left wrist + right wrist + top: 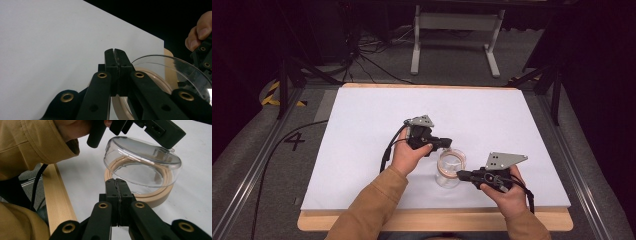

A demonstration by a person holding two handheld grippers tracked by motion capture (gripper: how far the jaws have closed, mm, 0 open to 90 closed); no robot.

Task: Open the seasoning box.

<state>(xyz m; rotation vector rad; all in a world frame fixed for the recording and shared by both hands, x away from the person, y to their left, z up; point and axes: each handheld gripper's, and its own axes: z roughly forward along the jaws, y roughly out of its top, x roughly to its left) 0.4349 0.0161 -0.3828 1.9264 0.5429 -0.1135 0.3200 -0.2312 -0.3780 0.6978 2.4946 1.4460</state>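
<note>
- While both hands stay low near the tabletop's [362, 115] front edge, a clear lid [142, 161] is seen tilted over a tan ring [160, 192].
- The lid and ring are placed near the front edge, right of centre.
- The left gripper [115, 53] is seen with jaws pressed together at the lid's rim; whether the rim is pinched cannot be told.
- The right gripper [116, 182] is shown closed and empty, just beside the ring.

Bright even overhead light, dark surroundings, glare on clear lid [142, 160], soft near focus
</note>
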